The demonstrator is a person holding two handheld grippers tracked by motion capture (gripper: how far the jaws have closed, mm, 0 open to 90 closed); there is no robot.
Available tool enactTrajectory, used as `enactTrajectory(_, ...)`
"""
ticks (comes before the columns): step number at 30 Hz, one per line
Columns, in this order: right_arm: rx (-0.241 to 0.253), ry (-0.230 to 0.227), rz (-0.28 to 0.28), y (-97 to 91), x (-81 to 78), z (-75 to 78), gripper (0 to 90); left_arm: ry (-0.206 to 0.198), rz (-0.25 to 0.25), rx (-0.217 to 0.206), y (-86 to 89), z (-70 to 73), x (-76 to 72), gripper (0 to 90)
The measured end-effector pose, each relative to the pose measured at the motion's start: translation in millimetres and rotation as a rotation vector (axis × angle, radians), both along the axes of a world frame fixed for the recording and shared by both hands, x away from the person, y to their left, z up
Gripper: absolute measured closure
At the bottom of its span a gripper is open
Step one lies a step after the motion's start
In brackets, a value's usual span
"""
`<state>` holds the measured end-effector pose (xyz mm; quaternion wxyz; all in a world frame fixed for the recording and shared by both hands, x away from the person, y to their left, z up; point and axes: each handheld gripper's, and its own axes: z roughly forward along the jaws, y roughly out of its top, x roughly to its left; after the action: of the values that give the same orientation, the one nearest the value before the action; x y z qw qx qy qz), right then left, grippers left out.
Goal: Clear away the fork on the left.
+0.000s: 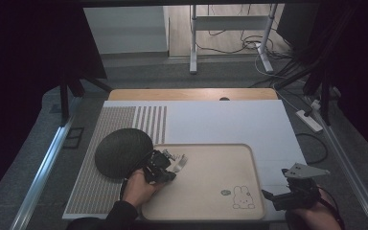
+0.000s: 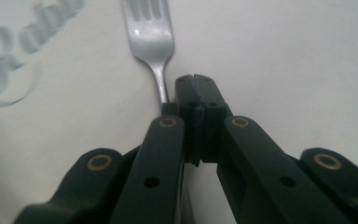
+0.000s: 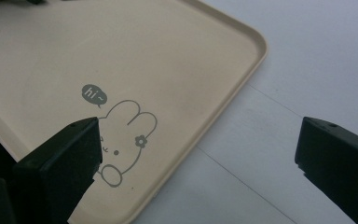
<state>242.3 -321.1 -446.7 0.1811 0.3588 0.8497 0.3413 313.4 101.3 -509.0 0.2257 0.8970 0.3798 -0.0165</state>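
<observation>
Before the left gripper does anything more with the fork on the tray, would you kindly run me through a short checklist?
1. Left gripper jaws closed: ok, shut tight.
2. Fork actually clamped: cannot tell; its handle runs beside the left jaw, not clearly between the pads.
3. Fork over the tray: ok, near its left edge.
4. Dark round bowl out of the way: not ok, it sits close beside the left gripper.
5. Right gripper out of the way: ok, open, at the tray's right rim, holding nothing.
</observation>
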Motion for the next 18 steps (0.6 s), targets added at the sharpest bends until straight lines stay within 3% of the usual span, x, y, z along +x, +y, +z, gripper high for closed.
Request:
enactTrajectory(11,0.006,-0.001,-0.001,-0.6,-0.4,0.4,1.2,0.028,0.136,0.009,28.6,-0.3,6.4,89.1)
enactTrajectory(18,0.006,0.000,0.000,-0.6,-0.4,0.4,1.2,0.024,0.163,0.017,34.5,-0.2,6.2,89.0)
